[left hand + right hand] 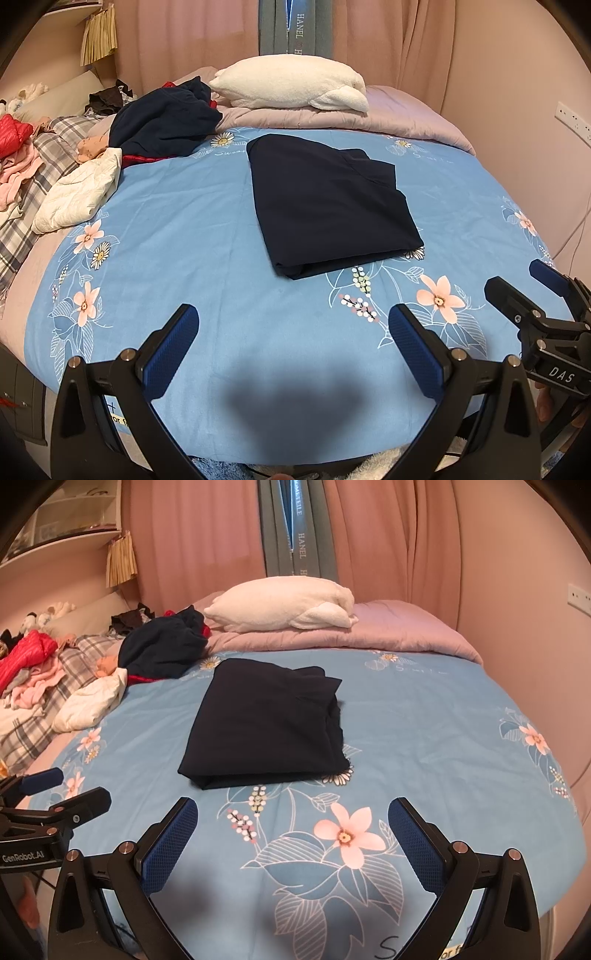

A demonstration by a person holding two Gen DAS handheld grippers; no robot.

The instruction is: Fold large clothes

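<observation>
A dark navy garment (328, 206) (266, 727) lies folded into a flat rectangle on the blue floral bedspread (207, 236) (424, 738), in the middle of the bed. My left gripper (293, 325) stands open over the bedspread's near edge, well short of the garment, nothing between its blue pads. My right gripper (291, 818) is open too, just in front of the garment's near edge and holding nothing. Each gripper shows in the other's view: the right gripper (513, 280) at the right edge, the left gripper (74, 786) at the left edge.
A crumpled navy garment (162, 122) (162, 646) lies at the back left beside a white quilted piece (77, 195) (92, 701), plaid bedding (40, 158) and red and pink clothes (26, 661). A white fluffy pillow (291, 85) (284, 605) rests on a lilac duvet (402, 118) before pink curtains.
</observation>
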